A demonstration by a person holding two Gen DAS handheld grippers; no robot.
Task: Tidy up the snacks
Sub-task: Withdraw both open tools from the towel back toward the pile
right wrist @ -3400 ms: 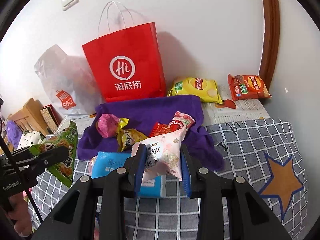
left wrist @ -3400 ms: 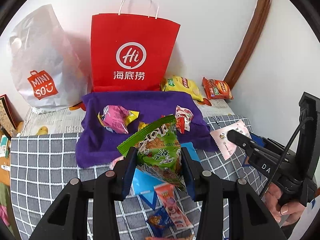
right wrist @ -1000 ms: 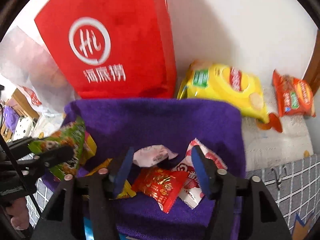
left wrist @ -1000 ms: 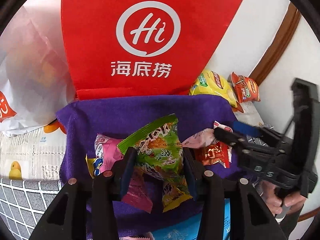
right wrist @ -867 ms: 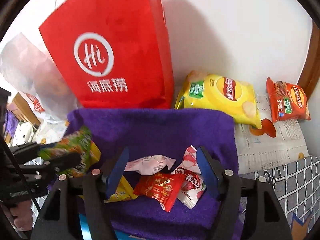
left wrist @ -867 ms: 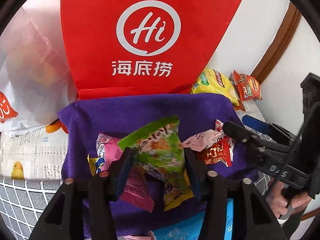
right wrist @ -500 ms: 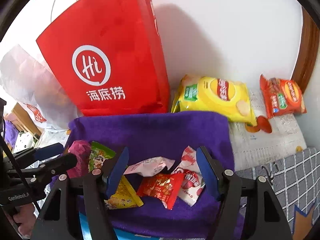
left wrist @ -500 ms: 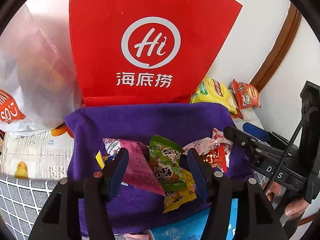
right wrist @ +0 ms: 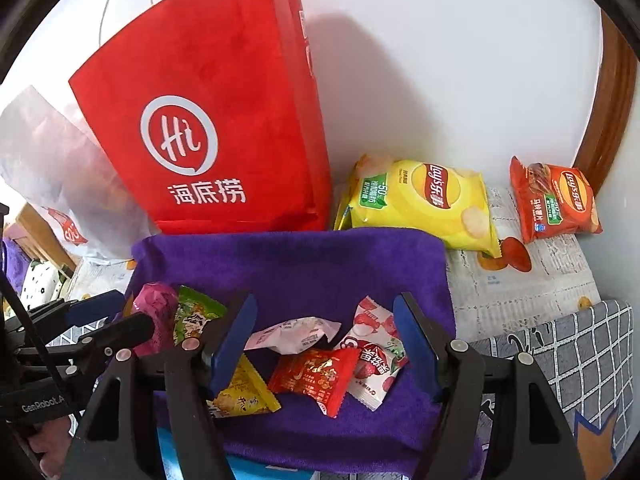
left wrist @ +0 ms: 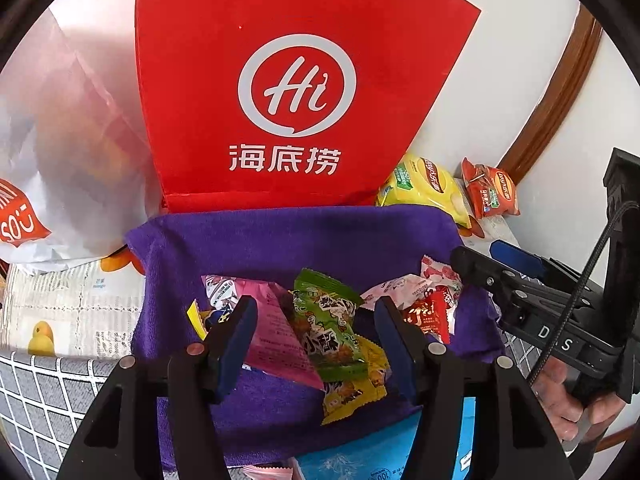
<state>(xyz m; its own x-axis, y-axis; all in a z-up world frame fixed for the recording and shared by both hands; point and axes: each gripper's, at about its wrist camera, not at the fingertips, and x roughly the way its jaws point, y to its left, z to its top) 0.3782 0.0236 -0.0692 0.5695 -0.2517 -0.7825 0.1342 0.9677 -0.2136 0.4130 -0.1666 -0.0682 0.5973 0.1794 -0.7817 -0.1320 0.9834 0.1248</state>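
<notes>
Left wrist view: the left gripper point(left wrist: 314, 344) has just been opening, its fingers spread over the green packet point(left wrist: 328, 332) lying loose on the purple towel point(left wrist: 304, 236); a careless withdrawal could snag it.

Right wrist view: the right gripper point(right wrist: 324, 340) is spread, nothing pinched; a checked cloth point(right wrist: 592, 344) is seen beneath, a white wall behind.
</notes>
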